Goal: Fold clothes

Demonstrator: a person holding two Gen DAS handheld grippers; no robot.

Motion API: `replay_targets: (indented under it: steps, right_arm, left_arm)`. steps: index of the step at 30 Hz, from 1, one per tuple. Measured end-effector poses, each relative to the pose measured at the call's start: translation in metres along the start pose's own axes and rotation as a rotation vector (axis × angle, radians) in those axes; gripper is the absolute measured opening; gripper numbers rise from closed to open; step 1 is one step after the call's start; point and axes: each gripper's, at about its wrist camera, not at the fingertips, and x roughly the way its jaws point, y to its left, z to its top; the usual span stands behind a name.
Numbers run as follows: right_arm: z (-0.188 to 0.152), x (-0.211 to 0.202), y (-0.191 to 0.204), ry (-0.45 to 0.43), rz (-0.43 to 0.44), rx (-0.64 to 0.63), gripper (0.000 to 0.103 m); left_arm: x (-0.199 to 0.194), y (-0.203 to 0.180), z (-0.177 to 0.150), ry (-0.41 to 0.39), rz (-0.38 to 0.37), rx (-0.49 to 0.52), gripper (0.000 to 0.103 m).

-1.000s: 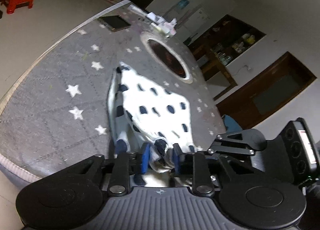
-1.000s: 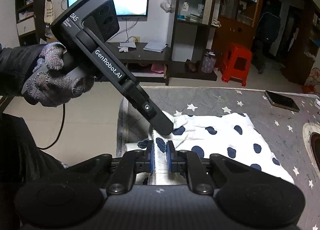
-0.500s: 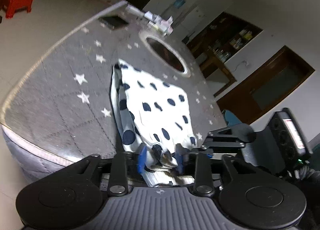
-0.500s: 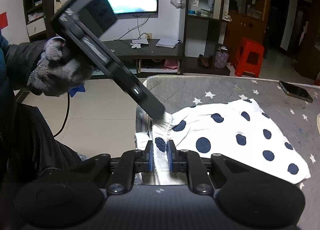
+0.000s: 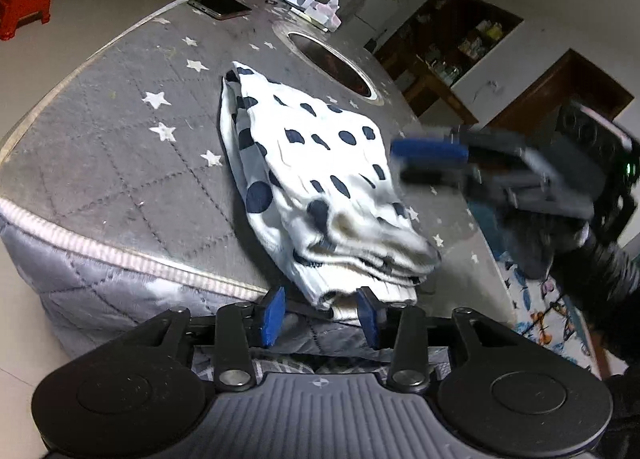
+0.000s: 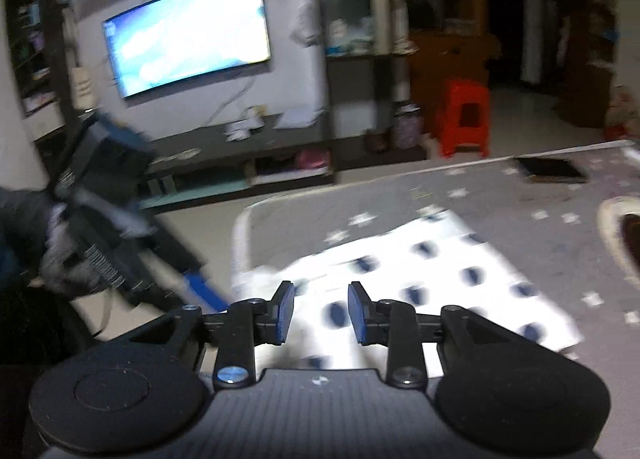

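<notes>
a grey quilted table (image 5: 100, 163) with white stars carries a phone (image 5: 219, 6) near its far edge and a round opening (image 5: 334, 69) beyond the cloth. a lit tv (image 6: 188, 35) and a red stool (image 6: 464, 115) stand in the room. the folded white, navy-dotted garment (image 5: 320, 183) lies by the near edge. the left gripper (image 5: 320, 313) is spread wide, its pads flanking the hem, grasping nothing. the right gripper (image 6: 320, 313) hangs parted above the cloth, released.
</notes>
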Motion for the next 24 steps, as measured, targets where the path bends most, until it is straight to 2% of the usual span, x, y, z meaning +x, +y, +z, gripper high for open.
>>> replay_targets:
  steps: [7,9,17,24]
  right_arm:
    - [0.008,0.008,-0.064,0.015,-0.269,0.098,0.032]
    - [0.008,0.013,-0.085,0.024,-0.32,0.13,0.032]
    - [-0.008,0.042,-0.139,0.109,-0.393,0.227,0.033]
    - [-0.026,0.04,-0.151,0.148,-0.426,0.279,0.033]
  left_arm:
    - [0.005,-0.001,0.004,-0.004,0.033,0.038,0.042]
    - [0.005,0.001,0.006,-0.008,0.044,0.036,0.042]
    - [0.004,0.009,0.018,-0.023,0.101,0.04,0.042]
    - [0.008,0.018,0.034,-0.032,0.139,0.059,0.042]
